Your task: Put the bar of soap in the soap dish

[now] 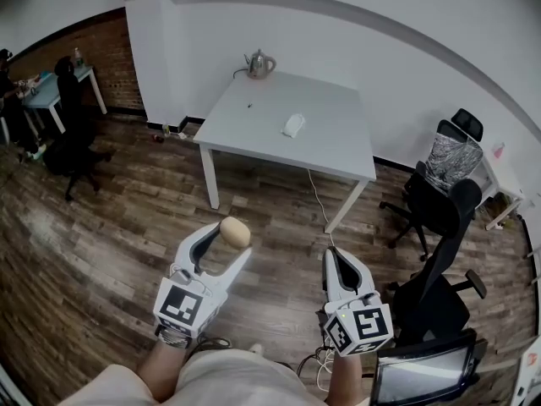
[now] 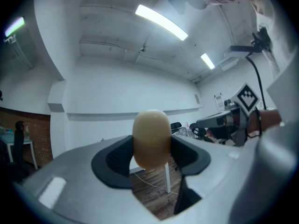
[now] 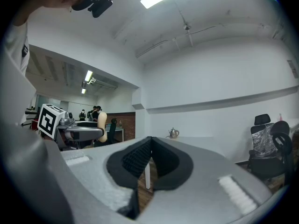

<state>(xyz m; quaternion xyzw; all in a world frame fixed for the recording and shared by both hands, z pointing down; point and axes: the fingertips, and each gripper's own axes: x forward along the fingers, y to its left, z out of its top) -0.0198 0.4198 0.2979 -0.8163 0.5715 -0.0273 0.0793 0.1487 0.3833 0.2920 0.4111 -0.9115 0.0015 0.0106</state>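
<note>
No word, number or brand name can be read anywhere. The only printed marks are black-and-white square patterns, without letters or digits. They stand on the white marker cube [image 1: 182, 304] of the left gripper [image 1: 232, 237] and on the matching cube [image 1: 361, 326] of the right gripper [image 1: 338, 256]. In the left gripper view a pale sheet of paper [image 2: 218, 100] on the far white wall [image 2: 140, 92] carries dark print, too small to make out.

Left gripper [image 1: 233, 235] and right gripper [image 1: 338, 256] grey, black-padded (black-and-white marker cubes [image 1: 180, 304]); cream clothing [image 1: 228, 379].
</note>
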